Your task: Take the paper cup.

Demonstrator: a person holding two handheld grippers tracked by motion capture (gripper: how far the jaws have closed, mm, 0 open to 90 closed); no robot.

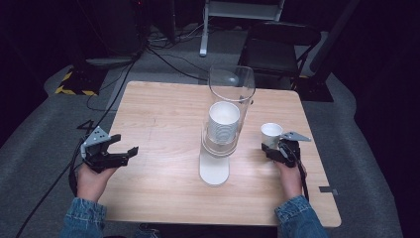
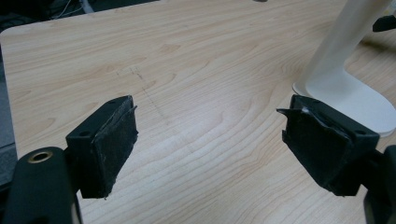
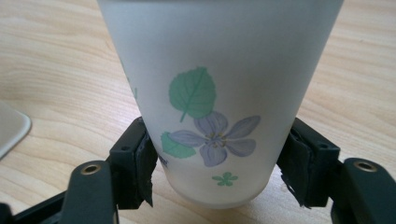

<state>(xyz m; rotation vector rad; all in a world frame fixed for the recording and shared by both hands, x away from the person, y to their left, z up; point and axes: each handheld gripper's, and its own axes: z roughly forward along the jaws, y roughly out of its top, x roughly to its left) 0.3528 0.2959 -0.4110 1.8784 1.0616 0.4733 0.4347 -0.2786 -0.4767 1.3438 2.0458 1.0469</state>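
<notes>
- Right gripper (image 1: pixel 274 147) sits at the right side of the bench (image 1: pixel 163 124), its jaws pressed against the lower wall of a paper cup (image 3: pixel 219 93) on both sides; the cup stands upright on the wood, so I read this as a grasp already made.
- Left gripper (image 2: pixel 210 140) hovers over the left part of the bench with its jaws spread wide and nothing between them.
- Cup dispenser (image 1: pixel 223 134), a clear tube on a white foot, stands mid-bench between the two hands, with a stack of cups (image 1: pixel 223 121) inside.
- Paper cup, white with a printed flower and leaves, looks light and thin-walled. It should crush or go oval under a hard squeeze.
- Holding it low, near the stiffer base, seems sound; the smooth tapered wall could slip upward out of the pads (image 3: pixel 142 170) if the grip is slack.
</notes>
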